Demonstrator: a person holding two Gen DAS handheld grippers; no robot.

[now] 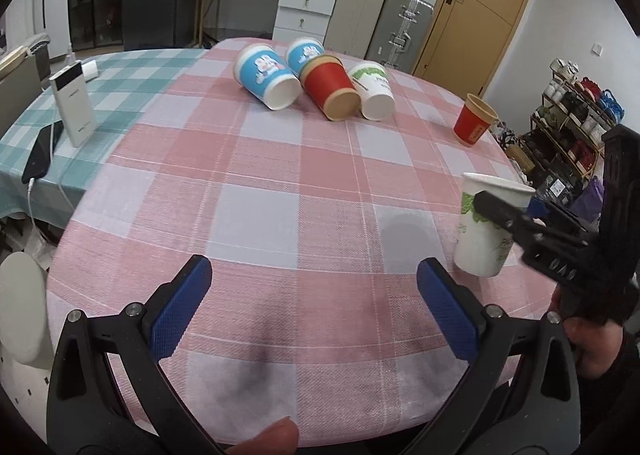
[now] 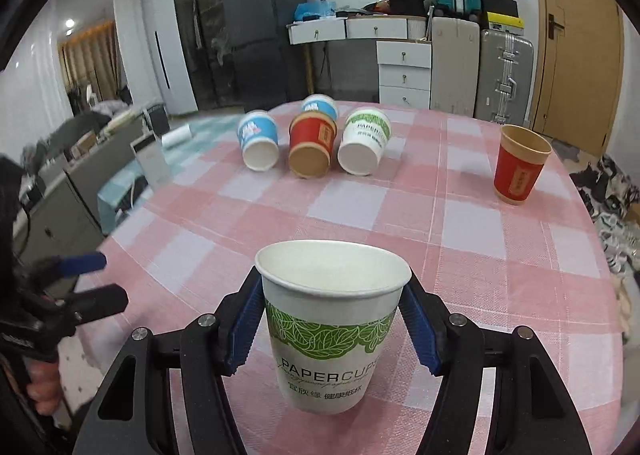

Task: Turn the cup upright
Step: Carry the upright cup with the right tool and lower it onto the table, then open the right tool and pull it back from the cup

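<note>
Right under the lens, the right tool (image 2: 334, 319) is clamped on a white cup (image 2: 334, 319) with a green leaf band, its blue pads pressing the wall on either side just below the rim. That cup stands mouth up, its base at or just over the desk (image 2: 500, 255); I cannot tell whether it touches. So the flip looks done for this one, and the step in hand is setting it down. Next, I would judge, comes easing the pads apart without tipping it, then drawing back.

Off to its left, the left tool (image 1: 314, 307) hangs over bare cloth with its pads spread wide, holding nothing.

Well ahead of both, four cups (image 2: 308, 151) lie on their sides in a cluster, bases toward us. Ahead and right, a red cup (image 2: 520, 171) stands upright already.
</note>
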